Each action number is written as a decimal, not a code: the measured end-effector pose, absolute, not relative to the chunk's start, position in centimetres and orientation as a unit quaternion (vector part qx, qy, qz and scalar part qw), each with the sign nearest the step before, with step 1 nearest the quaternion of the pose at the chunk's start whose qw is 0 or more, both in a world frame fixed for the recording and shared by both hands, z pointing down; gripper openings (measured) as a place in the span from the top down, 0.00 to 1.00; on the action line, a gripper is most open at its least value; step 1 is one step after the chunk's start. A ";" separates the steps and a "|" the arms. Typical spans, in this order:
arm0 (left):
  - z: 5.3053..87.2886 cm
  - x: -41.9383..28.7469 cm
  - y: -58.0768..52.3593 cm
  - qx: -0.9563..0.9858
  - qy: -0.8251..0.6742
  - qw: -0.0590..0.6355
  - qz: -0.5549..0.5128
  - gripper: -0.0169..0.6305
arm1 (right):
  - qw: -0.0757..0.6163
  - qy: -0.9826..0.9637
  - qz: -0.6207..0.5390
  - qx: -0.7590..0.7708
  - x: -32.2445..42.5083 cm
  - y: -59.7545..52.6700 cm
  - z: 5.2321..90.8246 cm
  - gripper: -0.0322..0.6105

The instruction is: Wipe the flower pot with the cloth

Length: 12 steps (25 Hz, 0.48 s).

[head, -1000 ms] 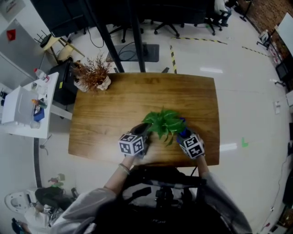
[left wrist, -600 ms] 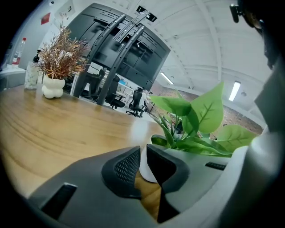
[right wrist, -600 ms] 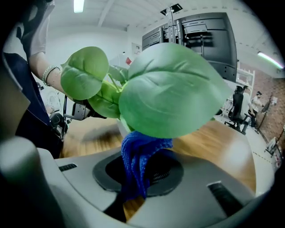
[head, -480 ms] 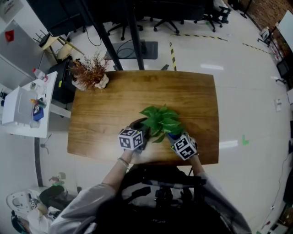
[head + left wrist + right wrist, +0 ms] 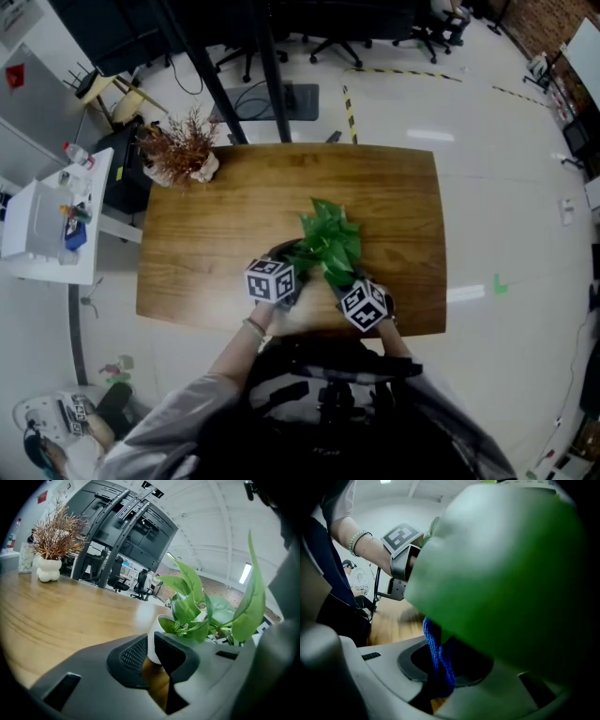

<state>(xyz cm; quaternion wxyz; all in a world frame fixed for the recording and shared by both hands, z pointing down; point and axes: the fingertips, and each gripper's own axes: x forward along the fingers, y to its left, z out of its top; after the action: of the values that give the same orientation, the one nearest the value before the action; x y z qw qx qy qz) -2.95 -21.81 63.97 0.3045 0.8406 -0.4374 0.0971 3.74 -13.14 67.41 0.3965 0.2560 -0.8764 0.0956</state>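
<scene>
Blue woven cloth [image 5: 436, 653] is pinched in the right gripper's [image 5: 440, 665] jaws. The left gripper's [image 5: 152, 656] jaws clamp the white flower pot's [image 5: 153, 639] wall, so the pot lies between both grippers.

Wooden surface [image 5: 234, 216] — glossy, visible grain, white flower pot [image 5: 153, 630] smooth, blue cloth [image 5: 437, 656] coarse-knit, left tool [image 5: 151, 651] matt grey plastic — black mesh-textured pads [image 5: 131, 655].

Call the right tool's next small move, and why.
Probably press the cloth against the pot wall and stroke around it. The left tool clamps the pot's rim, steadying it; the right tool grips the blue cloth, with a leaf crowding its view.
</scene>
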 end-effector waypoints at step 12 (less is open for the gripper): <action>62.5 -3.5 -20.9 0.847 -0.443 0.282 0.077 0.91 | 0.364 -0.863 0.139 0.321 8.6 -12.8 65.4 0.82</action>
<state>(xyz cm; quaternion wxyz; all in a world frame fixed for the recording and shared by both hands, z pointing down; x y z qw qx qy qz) -3.52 -20.86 62.50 0.2818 0.8474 -0.4433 0.0772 8.57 -12.84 65.40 0.3645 0.3214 -0.8629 0.1388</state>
